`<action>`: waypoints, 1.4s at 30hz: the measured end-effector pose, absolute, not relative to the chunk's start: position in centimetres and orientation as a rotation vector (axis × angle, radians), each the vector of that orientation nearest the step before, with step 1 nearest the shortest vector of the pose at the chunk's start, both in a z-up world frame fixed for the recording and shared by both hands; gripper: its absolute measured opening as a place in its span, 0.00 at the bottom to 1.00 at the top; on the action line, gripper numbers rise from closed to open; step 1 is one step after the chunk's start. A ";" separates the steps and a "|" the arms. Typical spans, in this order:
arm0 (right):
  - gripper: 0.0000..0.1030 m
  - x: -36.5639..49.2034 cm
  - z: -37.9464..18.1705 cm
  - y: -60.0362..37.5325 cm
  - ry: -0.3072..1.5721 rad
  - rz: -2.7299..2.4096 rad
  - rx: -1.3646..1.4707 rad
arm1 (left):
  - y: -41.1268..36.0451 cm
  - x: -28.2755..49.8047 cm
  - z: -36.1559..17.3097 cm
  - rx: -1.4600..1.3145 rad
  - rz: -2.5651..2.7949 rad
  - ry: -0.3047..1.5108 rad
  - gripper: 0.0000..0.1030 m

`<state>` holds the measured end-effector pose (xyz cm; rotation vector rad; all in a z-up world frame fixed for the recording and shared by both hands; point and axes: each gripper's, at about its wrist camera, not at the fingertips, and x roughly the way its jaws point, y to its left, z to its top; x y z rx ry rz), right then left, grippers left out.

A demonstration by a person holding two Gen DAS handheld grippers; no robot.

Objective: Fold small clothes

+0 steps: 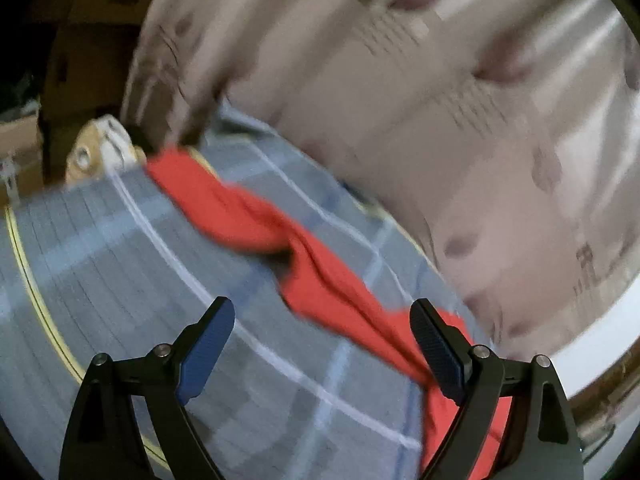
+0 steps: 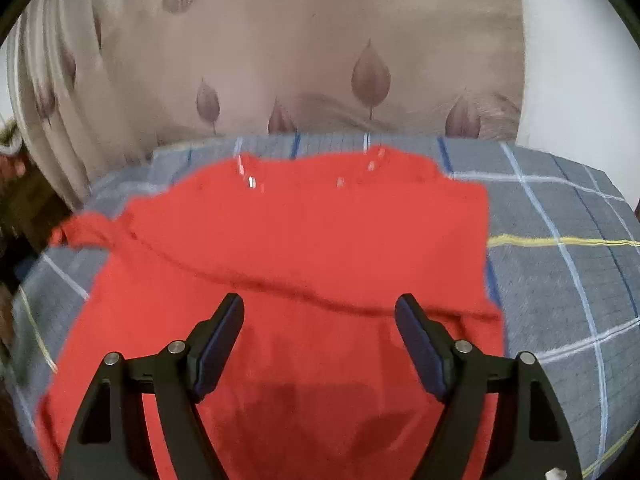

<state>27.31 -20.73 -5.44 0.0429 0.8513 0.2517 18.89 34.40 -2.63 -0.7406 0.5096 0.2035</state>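
Observation:
A small red garment lies spread on a grey-blue checked cloth. Small shiny snaps show near its far edge, and one side is folded over with a crease running across it. My right gripper is open and empty, hovering just above the garment's middle. In the left wrist view the same red garment shows as a bunched strip running from far left to near right. My left gripper is open and empty above the cloth, its right finger beside the garment's edge. This view is blurred.
A beige curtain with a leaf print hangs behind the surface. Cardboard boxes and a round tan object sit past the far left edge of the cloth. A white wall is at the right.

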 end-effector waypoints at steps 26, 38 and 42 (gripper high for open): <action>0.84 27.9 -6.4 -21.8 0.901 0.220 0.104 | 44.6 37.7 -6.4 -0.705 0.375 1.267 0.04; 0.86 27.8 -6.3 -22.9 0.885 0.226 0.177 | 35.7 31.5 6.6 -0.499 0.185 0.607 0.02; 0.86 27.7 -6.3 -23.2 0.880 0.225 0.198 | 28.9 31.8 12.5 -0.369 0.020 0.497 0.02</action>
